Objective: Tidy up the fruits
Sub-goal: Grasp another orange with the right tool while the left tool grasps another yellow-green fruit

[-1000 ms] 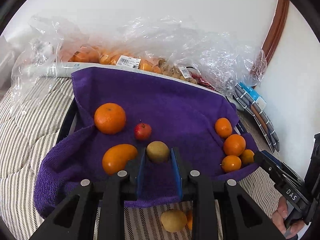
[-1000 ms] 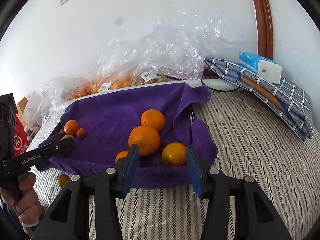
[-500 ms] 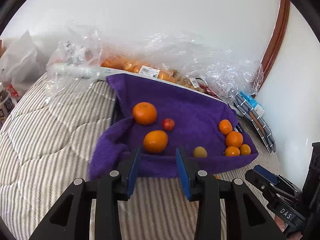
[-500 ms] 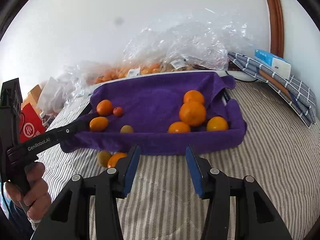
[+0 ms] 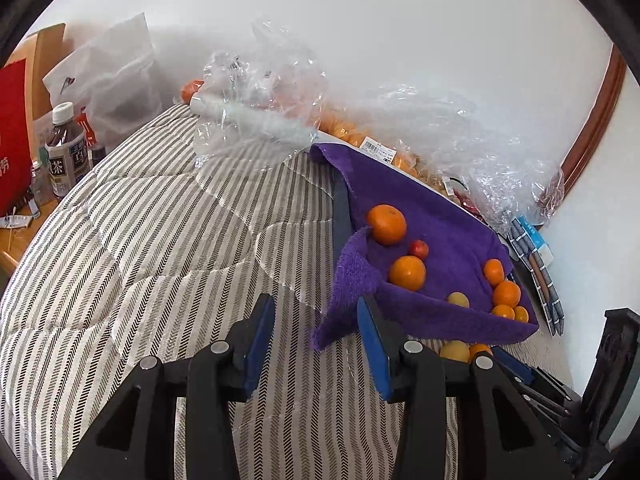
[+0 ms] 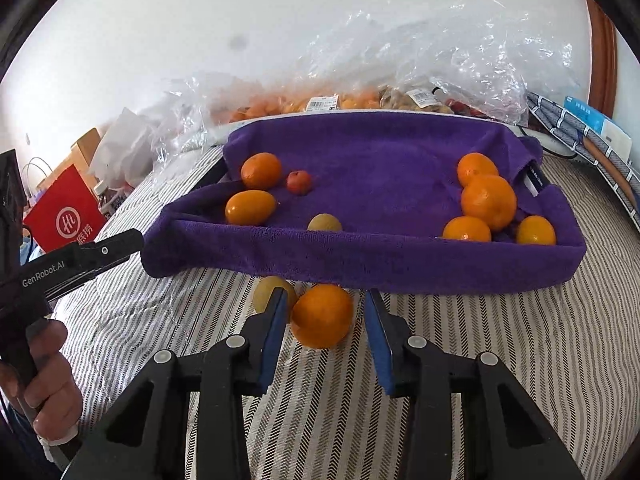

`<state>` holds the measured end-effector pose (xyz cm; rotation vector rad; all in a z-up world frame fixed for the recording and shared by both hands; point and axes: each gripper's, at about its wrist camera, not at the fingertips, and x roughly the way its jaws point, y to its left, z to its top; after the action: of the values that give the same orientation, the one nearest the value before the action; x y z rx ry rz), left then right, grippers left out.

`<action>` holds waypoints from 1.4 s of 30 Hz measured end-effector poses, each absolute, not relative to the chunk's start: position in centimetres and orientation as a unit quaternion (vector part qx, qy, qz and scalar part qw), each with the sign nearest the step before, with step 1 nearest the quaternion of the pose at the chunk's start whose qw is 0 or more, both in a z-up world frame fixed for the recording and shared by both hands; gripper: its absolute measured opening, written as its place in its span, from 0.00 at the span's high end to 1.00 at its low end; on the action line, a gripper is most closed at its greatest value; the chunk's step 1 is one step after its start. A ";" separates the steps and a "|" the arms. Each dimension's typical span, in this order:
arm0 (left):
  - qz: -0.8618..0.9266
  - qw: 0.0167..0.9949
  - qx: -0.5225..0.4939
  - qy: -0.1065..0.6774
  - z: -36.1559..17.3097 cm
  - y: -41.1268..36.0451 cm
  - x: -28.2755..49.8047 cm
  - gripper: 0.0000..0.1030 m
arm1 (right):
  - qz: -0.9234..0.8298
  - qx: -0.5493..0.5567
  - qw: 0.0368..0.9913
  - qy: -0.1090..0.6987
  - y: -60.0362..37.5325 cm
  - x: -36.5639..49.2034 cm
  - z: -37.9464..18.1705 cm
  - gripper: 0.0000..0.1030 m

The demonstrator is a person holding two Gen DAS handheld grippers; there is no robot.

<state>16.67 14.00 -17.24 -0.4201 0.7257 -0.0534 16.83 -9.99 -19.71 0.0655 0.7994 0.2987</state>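
Observation:
A tray lined with a purple towel (image 6: 360, 256) lies on the striped bed. It holds several oranges (image 6: 488, 200) at its right end. At its left end are an orange (image 6: 261, 170), an oval orange fruit (image 6: 250, 207) and a small red fruit (image 6: 299, 182), with a yellow-green fruit (image 6: 324, 223) near the front wall. In front of the tray an orange (image 6: 322, 316) and a yellow fruit (image 6: 266, 294) rest on the bed. My right gripper (image 6: 326, 304) straddles that orange, its jaws closing with a gap at the right pad. My left gripper (image 5: 316, 312) hangs over bare bedding left of the tray, jaws opening, nothing between them.
Clear plastic bags of fruit (image 6: 400, 80) are heaped against the wall behind the tray. A folded checked cloth with a box (image 6: 592, 128) lies at the right. A drink bottle (image 5: 66, 148) and a red bag (image 6: 66, 216) stand off the bed's left side.
The left gripper let go of the yellow-green fruit in the tray, drew back and swung left. The right gripper pulled out of the tray and came around the orange on the bed.

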 end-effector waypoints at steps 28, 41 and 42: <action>-0.155 0.890 -0.088 0.420 -18.2 1.1 17.6 0.60 | 0.080 0.056 0.926 0.365 -21.3 12.8 -19.3 0.67; -0.117 0.890 -0.104 0.428 -18.6 0.5 19.4 0.75 | 0.104 0.085 0.918 0.373 -21.9 13.1 -20.0 0.67; -0.116 0.890 -0.107 0.428 -18.5 0.7 19.4 0.75 | 0.103 0.082 0.920 0.370 -21.7 13.0 -19.9 0.67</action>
<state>19.41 0.71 -18.50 -0.2227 0.8889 -0.2404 13.04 -21.74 -19.92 0.1682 0.7604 0.2112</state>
